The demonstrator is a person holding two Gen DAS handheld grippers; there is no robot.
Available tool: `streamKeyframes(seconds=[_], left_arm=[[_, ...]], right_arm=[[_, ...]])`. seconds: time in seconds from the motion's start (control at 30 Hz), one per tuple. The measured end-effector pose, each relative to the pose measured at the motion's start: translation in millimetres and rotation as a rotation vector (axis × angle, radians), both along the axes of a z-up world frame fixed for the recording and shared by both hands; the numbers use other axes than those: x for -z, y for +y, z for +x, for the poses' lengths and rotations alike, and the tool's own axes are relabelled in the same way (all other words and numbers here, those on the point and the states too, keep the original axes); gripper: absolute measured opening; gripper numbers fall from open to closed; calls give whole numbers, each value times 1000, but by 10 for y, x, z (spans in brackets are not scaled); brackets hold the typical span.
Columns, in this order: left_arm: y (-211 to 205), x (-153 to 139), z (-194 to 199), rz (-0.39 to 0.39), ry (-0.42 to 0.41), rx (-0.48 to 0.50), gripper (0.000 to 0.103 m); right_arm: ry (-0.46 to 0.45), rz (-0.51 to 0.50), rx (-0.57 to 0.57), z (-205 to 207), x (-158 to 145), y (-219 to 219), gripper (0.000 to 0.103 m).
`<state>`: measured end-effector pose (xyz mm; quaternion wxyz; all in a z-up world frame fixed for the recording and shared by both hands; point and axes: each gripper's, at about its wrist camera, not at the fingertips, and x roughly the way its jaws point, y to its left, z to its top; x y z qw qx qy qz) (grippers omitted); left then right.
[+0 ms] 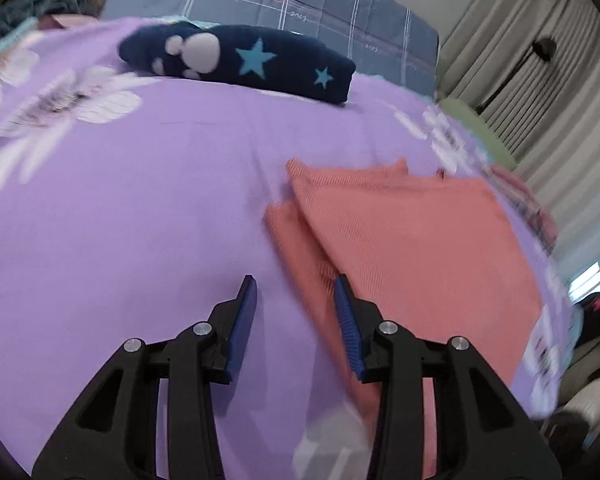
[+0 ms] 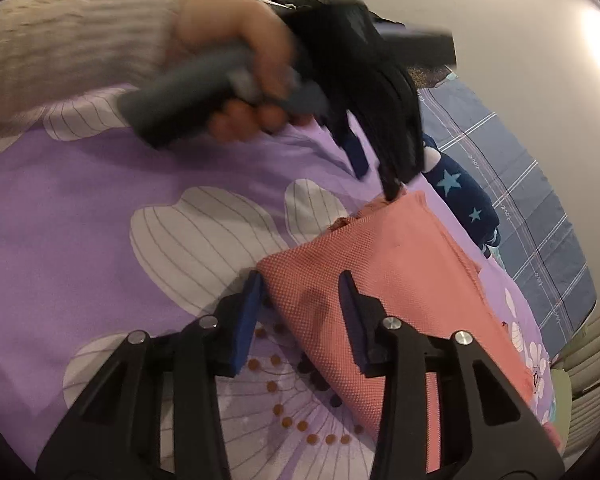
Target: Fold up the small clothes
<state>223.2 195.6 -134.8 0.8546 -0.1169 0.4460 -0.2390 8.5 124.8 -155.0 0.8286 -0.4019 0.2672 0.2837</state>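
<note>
A salmon-pink garment lies partly folded on the purple flowered bedsheet. My left gripper is open and empty, hovering above the garment's left edge. In the right wrist view the same garment lies ahead, and my right gripper is open with its jaws on either side of the garment's near corner, not closed on it. The left gripper, held in a person's hand, shows blurred above the garment's far corner.
A folded navy garment with stars and a paw print lies at the far side of the bed, also seen in the right wrist view. A blue plaid quilt lies behind it. Curtains hang at right.
</note>
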Motion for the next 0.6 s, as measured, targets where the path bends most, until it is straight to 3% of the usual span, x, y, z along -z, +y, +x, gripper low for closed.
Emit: streamKeyframes(seconds=[0.03, 0.07, 0.13, 0.23, 0.3, 0.4, 0.5, 0.53, 0.6], left_arm=[[-20, 19, 89, -55, 11, 16, 21], [-36, 38, 149, -96, 31, 32, 3], [-58, 0, 204, -109, 31, 15, 2], [27, -243, 103, -142, -68, -4, 0], [97, -288, 72, -80, -117, -56, 0], [183, -88, 148, -102, -47, -82, 0], [246, 48, 119, -155, -1, -69, 0], [267, 37, 102, -177, 3, -60, 3], [282, -33, 66, -192, -3, -44, 24]], right_arm=[[13, -1, -8, 27, 7, 17, 26], [27, -1, -15, 46, 15, 31, 9], [31, 14, -14, 69, -2, 38, 5], [66, 100, -15, 33, -172, -17, 4], [102, 119, -18, 50, -196, -49, 4], [149, 107, -11, 129, -63, -55, 4], [132, 102, -13, 70, -44, -33, 5], [129, 105, -14, 39, -51, -34, 6], [144, 115, -9, 110, -46, -74, 6]])
